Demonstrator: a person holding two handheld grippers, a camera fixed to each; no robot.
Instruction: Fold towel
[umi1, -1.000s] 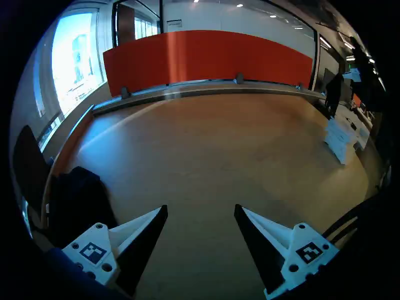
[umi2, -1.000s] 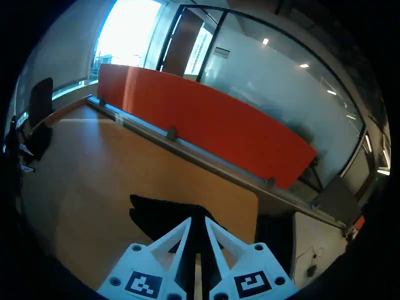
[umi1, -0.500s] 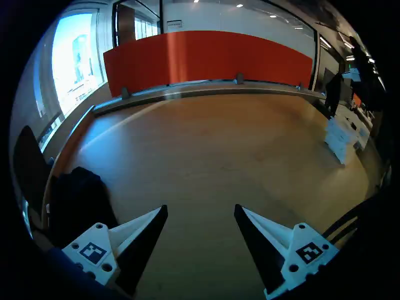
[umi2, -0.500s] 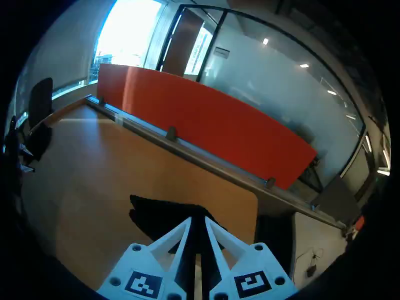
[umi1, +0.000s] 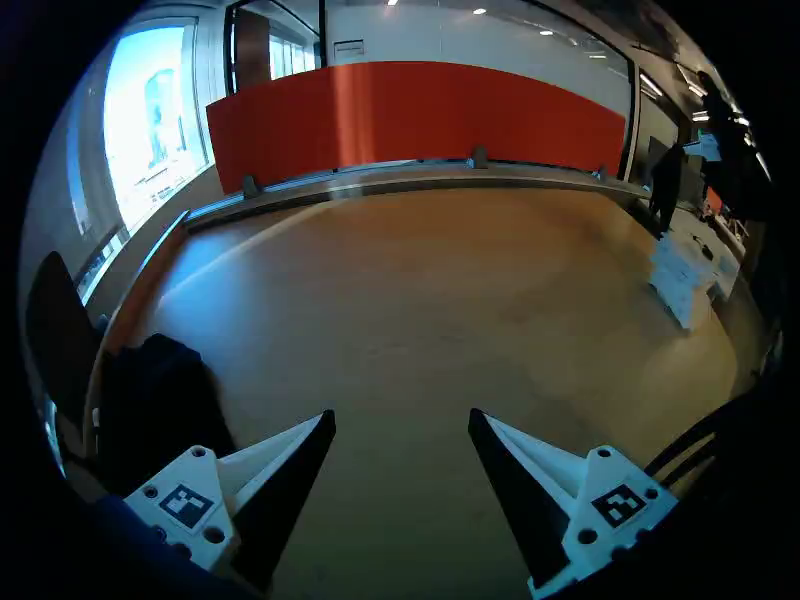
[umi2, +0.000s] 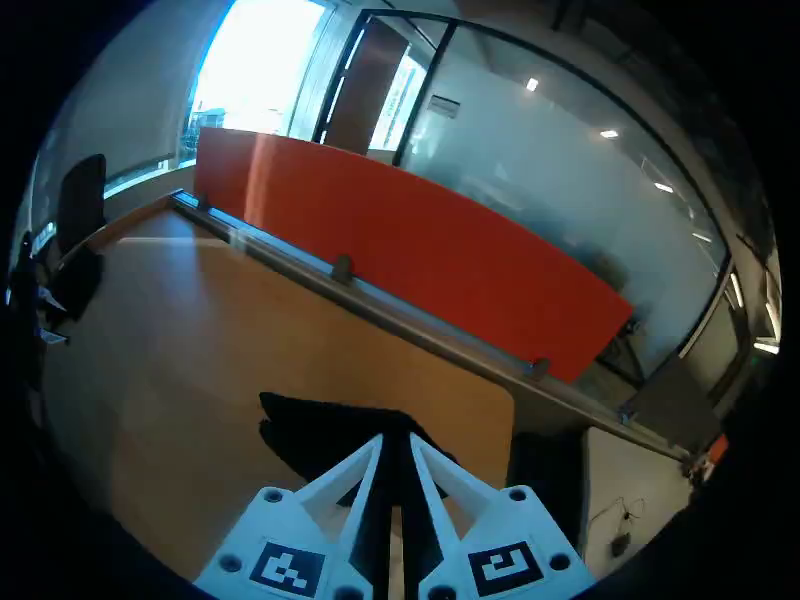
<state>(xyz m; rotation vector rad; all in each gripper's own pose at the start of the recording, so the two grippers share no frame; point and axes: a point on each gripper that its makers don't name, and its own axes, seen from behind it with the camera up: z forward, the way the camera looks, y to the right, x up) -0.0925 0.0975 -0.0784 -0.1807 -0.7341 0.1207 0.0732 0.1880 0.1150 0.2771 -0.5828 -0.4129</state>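
A dark towel (umi2: 320, 432) lies rumpled on the wooden table (umi2: 180, 340), near its right end. My right gripper (umi2: 396, 442) reaches onto the towel's near edge; its white fingers (umi2: 352, 480) stand almost together, pinching dark cloth between the tips. In the left gripper view my left gripper (umi1: 400, 432) hangs open above bare table (umi1: 420, 300), with nothing between its fingers (umi1: 290, 455). A dark heap (umi1: 150, 400), cloth or a bag, sits at the table's left edge beside that gripper.
A red divider panel (umi1: 420, 115) on a metal rail closes the table's far side. A white stack (umi1: 685, 280) rests near the table's right edge. A dark chair back (umi1: 55, 325) stands at the left. Glass walls and windows lie beyond.
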